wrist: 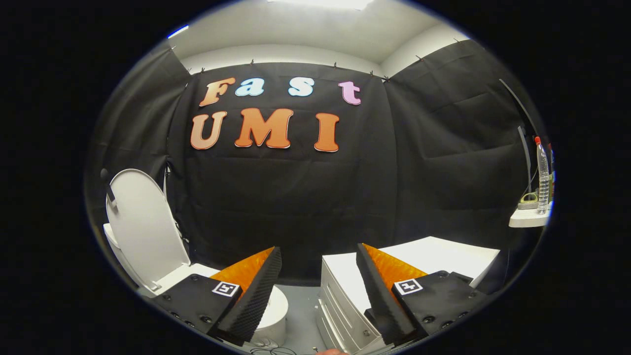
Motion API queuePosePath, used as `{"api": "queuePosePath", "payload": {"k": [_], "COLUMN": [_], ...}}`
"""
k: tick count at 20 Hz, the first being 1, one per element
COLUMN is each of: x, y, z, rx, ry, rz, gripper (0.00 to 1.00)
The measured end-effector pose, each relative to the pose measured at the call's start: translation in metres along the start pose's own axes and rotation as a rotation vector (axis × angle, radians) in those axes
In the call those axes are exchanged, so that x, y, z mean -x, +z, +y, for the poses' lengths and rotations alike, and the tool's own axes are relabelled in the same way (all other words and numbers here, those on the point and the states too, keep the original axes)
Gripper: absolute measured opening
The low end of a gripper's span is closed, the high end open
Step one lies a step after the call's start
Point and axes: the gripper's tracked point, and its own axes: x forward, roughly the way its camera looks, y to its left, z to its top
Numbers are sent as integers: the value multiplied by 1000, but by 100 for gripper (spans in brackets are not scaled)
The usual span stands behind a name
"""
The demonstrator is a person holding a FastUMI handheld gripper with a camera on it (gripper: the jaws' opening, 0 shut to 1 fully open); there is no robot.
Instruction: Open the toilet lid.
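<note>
Standing upright against the booth wall, toilet lid [143, 227]: already raised, well left of the claw [319, 268]. Claw: spread wide, holding nothing. Step judged complete; next move calls only for withdrawal.

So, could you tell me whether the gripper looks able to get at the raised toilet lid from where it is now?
Probably yes. The toilet lid stands upright, off beyond one side of the gripper, whose jaws are open and hold nothing. Nothing lies between them, though the gripper would have to swing over towards it.
</note>
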Motion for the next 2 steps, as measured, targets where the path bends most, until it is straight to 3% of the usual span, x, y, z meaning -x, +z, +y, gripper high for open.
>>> {"api": "queuePosePath", "payload": {"k": [2], "x": [1], "y": [1], "z": [0], "rx": [0], "ry": [0], "rz": [-1], "gripper": [98]}}
